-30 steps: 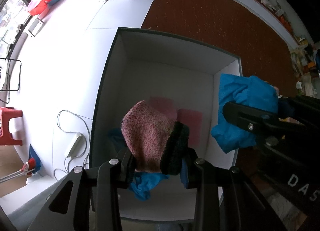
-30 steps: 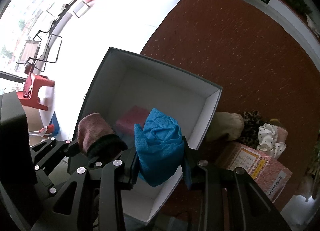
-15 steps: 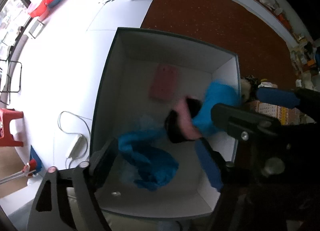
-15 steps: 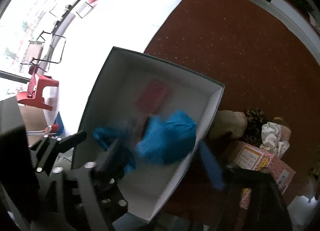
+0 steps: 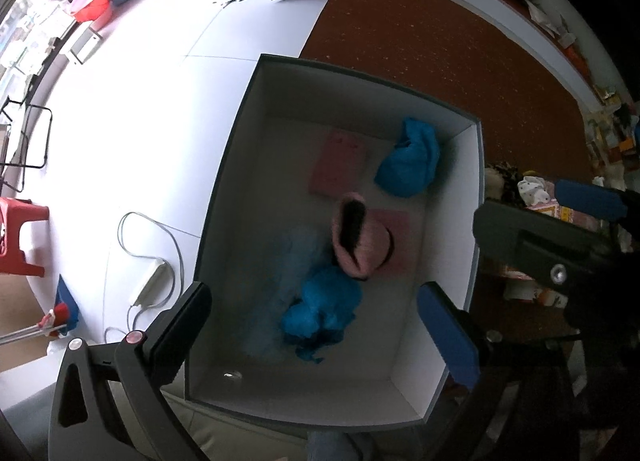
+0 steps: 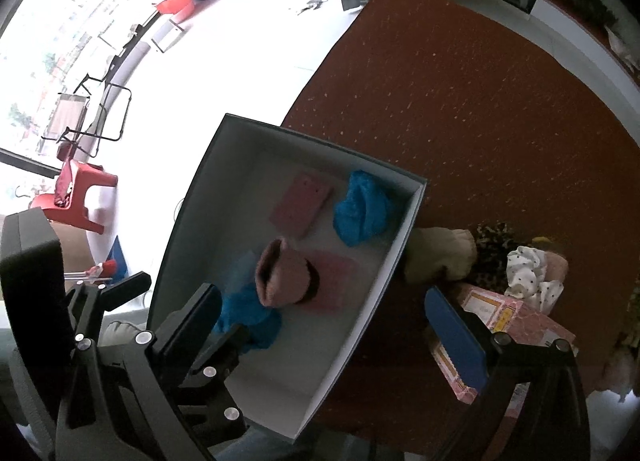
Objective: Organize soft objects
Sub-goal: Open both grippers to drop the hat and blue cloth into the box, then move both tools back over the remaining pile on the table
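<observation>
A white open box (image 5: 224,197) (image 6: 188,217) stands on the floor at the edge of a brown carpet. In it lie a pink knit hat with a dark band (image 5: 358,239) (image 6: 286,275), a blue cloth at the far right corner (image 5: 410,165) (image 6: 362,207), another blue cloth at the near side (image 5: 320,307) (image 6: 244,315) and two pink pads (image 5: 338,167) (image 6: 300,205). My left gripper (image 5: 316,325) is open and empty above the box's near end. My right gripper (image 6: 324,325) is open and empty above the box's right wall.
More soft items (image 6: 524,269) and a pink patterned box (image 6: 504,325) lie on the brown carpet (image 6: 460,101) to the right of the white box. A white cable and adapter (image 5: 148,281) lie on the white floor to its left. A red stool (image 6: 80,197) stands further left.
Both grippers opened. The pink hat dropped from my left gripper and the blue cloth from my right gripper into the box, where they now lie.
</observation>
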The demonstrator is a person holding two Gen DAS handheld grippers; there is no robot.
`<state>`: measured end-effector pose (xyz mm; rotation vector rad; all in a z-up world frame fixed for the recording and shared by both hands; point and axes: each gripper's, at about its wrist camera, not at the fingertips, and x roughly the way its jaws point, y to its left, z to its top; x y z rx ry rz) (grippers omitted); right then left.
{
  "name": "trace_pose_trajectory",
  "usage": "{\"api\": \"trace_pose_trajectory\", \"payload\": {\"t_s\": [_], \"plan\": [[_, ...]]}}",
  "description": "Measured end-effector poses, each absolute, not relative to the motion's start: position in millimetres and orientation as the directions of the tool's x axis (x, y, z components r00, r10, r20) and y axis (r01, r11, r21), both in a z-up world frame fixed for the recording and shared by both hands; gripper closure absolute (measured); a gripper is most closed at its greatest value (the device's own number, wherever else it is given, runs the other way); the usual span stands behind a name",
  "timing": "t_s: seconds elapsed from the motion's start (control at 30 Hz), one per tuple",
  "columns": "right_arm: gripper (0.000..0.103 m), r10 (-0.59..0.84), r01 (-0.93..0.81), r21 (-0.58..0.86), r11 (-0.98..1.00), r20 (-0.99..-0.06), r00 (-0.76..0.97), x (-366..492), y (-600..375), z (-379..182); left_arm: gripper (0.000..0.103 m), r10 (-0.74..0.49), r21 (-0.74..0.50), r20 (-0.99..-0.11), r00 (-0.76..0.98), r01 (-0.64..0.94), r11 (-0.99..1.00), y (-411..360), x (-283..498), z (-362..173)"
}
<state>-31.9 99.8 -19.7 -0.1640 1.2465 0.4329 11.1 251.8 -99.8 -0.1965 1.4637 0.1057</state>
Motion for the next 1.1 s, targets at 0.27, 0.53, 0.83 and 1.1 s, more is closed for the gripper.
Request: {"api": "trace_pose_trajectory", "payload": {"t_s": [0.27,0.53,0.83,1.1], "plan": [[0.001,0.228,-0.403,0.102,0.909,-0.933,0.278,-40,95,-10,0.000,-0.024,-0.044,-0.993,0.114,-0.177,0.983,242,4,-88],[0.001,0.228,-0.402,0.087,0.912,-0.920,0.318,-49,87,2,0.000,-0.008,-0.030,-0.992,0.129,-0.168,0.985,233,0,-78],[0.001,0.245,-0.392,0.098,0.915,-0.905,0.346,-54,71,17,0.000,0.001,-0.020,-0.990,0.142,-0.150,0.988,221,4,-66],[0.001,0.268,-0.382,0.120,0.916,-0.893,0.361,-53,57,27,0.000,0.013,-0.006,-0.989,0.150,-0.127,0.992,207,12,-55]]}}
